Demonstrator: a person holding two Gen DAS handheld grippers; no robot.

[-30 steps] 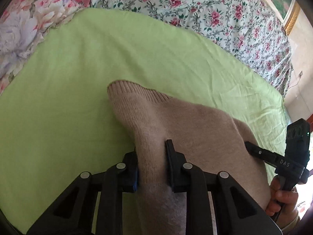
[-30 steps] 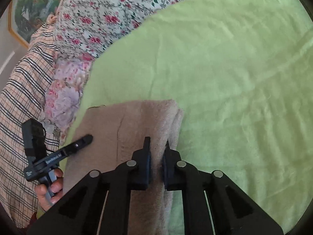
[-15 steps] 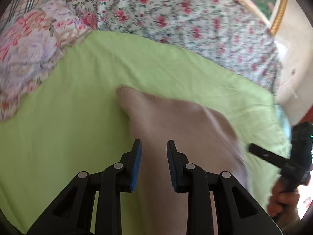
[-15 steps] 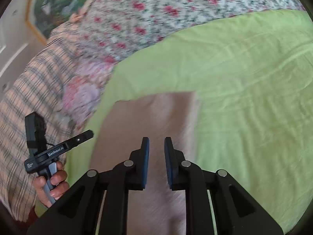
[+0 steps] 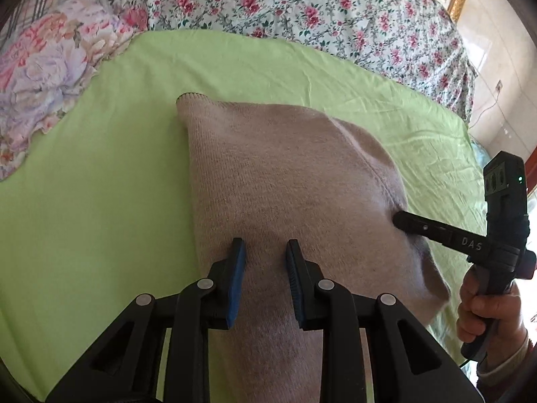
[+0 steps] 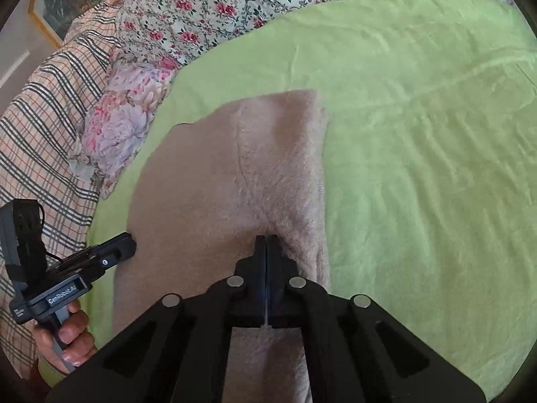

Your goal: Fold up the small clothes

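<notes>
Your right gripper (image 6: 265,240) pinches the sweater (image 5: 285,181); your left gripper (image 5: 263,252) gapes over it. Tug unevenly and the fold skews.

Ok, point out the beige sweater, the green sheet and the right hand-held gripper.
beige sweater (image 5: 285,181), left wrist view, middle of the knit.
green sheet (image 6: 419,134), right wrist view, bare stretch right of the sweater.
right hand-held gripper (image 6: 266,240), right wrist view, between the fingertips.

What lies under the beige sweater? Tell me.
The beige sweater rests on the green sheet, visible all around it. Anything beneath the knit is covered.
</notes>
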